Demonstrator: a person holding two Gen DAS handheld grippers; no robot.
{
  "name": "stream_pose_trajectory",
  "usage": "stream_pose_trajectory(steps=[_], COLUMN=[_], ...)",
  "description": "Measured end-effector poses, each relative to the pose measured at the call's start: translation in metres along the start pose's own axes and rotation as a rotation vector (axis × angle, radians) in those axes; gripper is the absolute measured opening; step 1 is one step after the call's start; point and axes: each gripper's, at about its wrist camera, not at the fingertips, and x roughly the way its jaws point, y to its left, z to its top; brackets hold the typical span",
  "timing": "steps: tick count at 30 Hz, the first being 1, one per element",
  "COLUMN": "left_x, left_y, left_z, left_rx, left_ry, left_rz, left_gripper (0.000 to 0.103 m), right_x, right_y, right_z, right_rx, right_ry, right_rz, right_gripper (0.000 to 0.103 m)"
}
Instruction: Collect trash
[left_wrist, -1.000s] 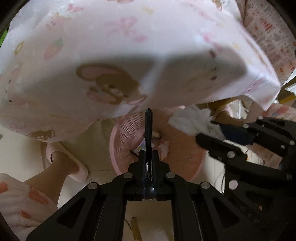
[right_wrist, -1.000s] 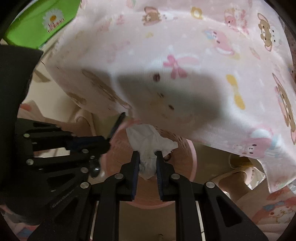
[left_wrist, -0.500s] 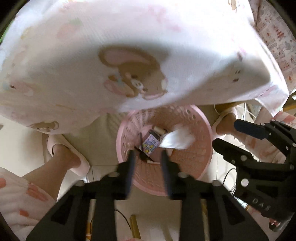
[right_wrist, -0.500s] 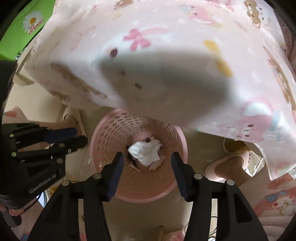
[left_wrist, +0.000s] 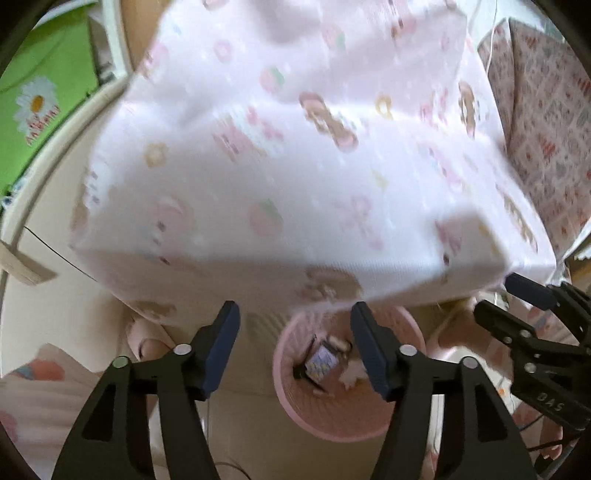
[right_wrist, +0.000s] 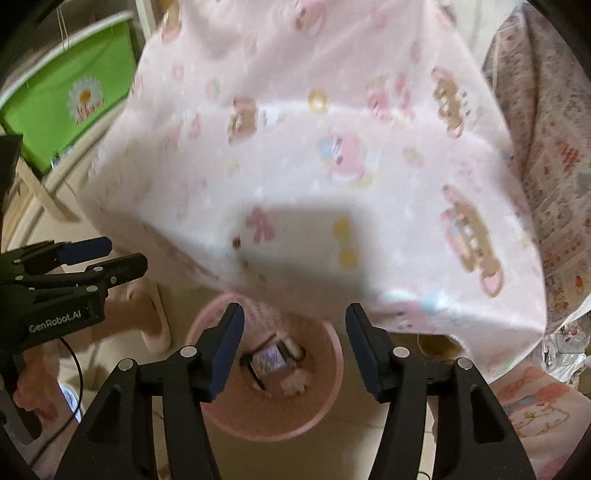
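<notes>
- Pink plastic, perforated and round: the waste basket (left_wrist: 334, 424) stands on the pale floor (left_wrist: 236, 424), below both grippers and just in front of the table's near edge.
- Inside the basket lies the collected trash: a small printed packet (right_wrist: 267, 360), a crumpled white tissue (right_wrist: 293, 384) just beside it, and a few smaller bits too blurred to identify.
- Left gripper (left_wrist: 295, 347): jaws apart, having just been opening; nothing sits between the blue pads (the basket shows through the gap, far below them).
- Right gripper (right_wrist: 295, 345): jaws likewise apart, having just been opening, with nothing between them; the tissue lies in the basket, clear of the pads.
- In each wrist view the other gripper appears at the side, near but not touching.
- A pink cloth (right_wrist: 314, 166) printed with bears, bows and rabbits covers the table and hangs over its near edge, partly overlapping the basket's far rim in view.
- A person's foot in a pink slipper (right_wrist: 153, 325) rests on the floor to the left of the basket, just beside it.
- A green box (right_wrist: 70, 99) with a daisy print sits at far left.
- Patterned fabric (right_wrist: 554, 166) hangs at far right.
</notes>
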Motion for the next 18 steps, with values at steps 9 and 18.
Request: stream_pose_trajectory(steps=[9,18], left_x=[-0.025,-0.052], left_y=[0.007,0.009], left_z=[0.005,0.014], left_rx=[-0.010,-0.009], left_ry=[-0.127,-0.254], left_rz=[0.043,0.017], left_gripper=[0.087,0.093], right_x=[-0.036,-0.051], right_y=[-0.001,-0.006], right_z=[0.006,0.009], right_rx=[0.035,0.076], right_ry=[-0.214,-0.294], right_rz=[-0.075,-0.104], right_gripper=[0.076,0.084])
